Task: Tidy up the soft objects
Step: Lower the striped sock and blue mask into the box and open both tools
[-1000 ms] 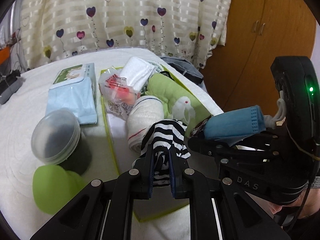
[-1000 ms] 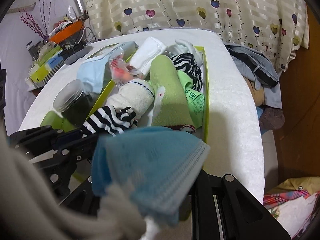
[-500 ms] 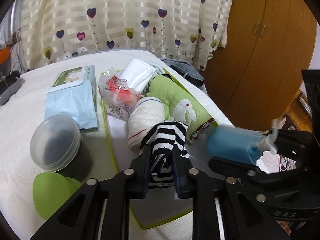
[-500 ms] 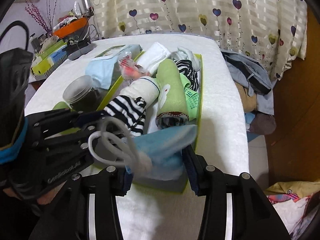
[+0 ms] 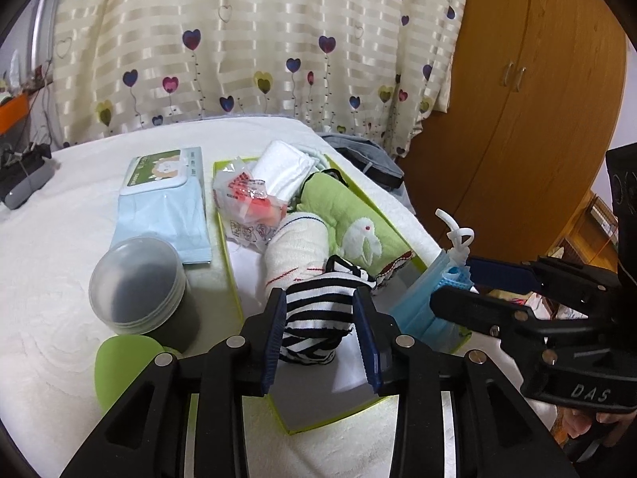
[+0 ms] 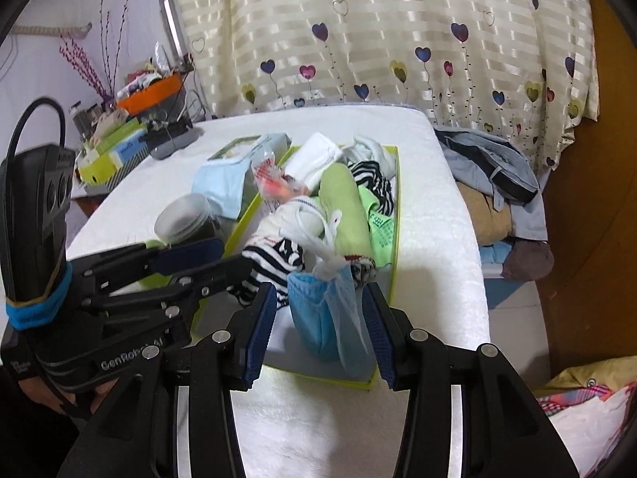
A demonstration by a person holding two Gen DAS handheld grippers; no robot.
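A black-and-white striped sock [image 5: 318, 310] lies in the near part of the lime-green tray [image 5: 231, 279]. My left gripper [image 5: 320, 334] straddles it with its jaws opening, and the pads do not press on the sock. A blue face mask [image 6: 318, 318] with white ear loops stands on edge in the tray's near right corner. My right gripper [image 6: 318, 334] is open around the mask without touching it. Each gripper shows in the other's view: the right gripper [image 5: 458, 283] beside the mask [image 5: 418, 310], the left gripper [image 6: 227, 259] over the striped sock [image 6: 270, 259].
Farther back the tray holds a green towel roll [image 5: 350, 219], a white sock roll [image 5: 294, 251], a folded white cloth [image 5: 282, 167] and a plastic packet [image 5: 243, 199]. A wipes pack [image 5: 163, 199], jar [image 5: 139, 283] and green lid [image 5: 123, 362] lie left of it. Clothes [image 6: 489, 175] are piled past the bed's right edge.
The left gripper has let go of the striped sock, which now rests in the tray. The right gripper set the blue mask down in the tray, opened, and drew back and up.
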